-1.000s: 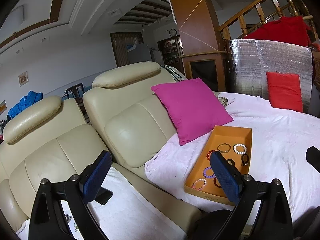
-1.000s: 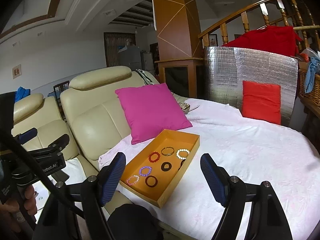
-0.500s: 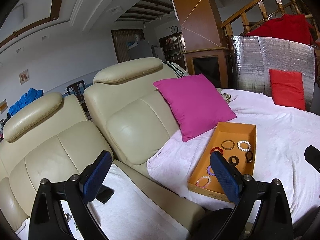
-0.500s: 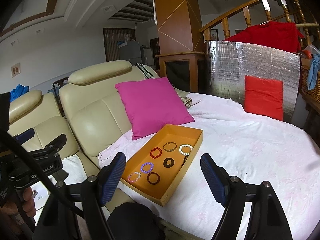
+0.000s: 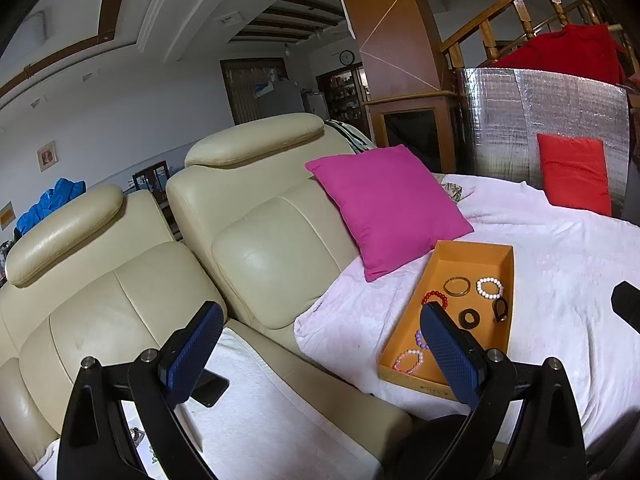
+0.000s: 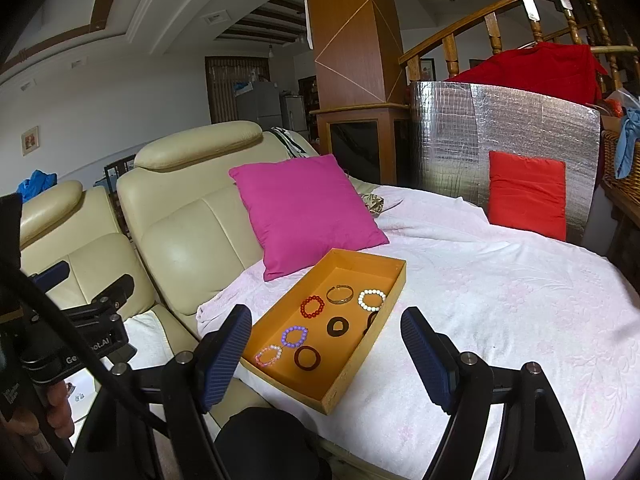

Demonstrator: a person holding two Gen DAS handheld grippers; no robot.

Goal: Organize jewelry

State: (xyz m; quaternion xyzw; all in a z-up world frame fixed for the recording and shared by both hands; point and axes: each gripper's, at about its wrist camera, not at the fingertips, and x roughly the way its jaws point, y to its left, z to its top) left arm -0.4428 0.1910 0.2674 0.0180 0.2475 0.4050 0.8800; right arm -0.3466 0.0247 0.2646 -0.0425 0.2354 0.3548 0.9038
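An orange tray (image 6: 362,266) lies on a pale pink cloth and holds several bracelets: a red bead one (image 6: 312,306), a gold bangle (image 6: 339,294), a white bead one (image 6: 372,299), a purple one (image 6: 294,336), a pink one (image 6: 268,355) and dark rings (image 6: 307,357). The tray also shows in the left wrist view (image 5: 468,258). My right gripper (image 6: 326,344) is open and empty, hovering above the tray's near end. My left gripper (image 5: 320,340) is open and empty, to the left of the tray over the sofa seat.
A magenta cushion (image 6: 304,208) leans on the cream leather sofa (image 6: 180,240) behind the tray. A red cushion (image 6: 527,194) rests against a silver foil panel (image 6: 500,136) at the far right. A white towel (image 5: 272,412) covers the sofa seat on the left.
Both views have shifted slightly; the tray sits a little further right and lower in the left wrist view. Both grippers stay open and empty.
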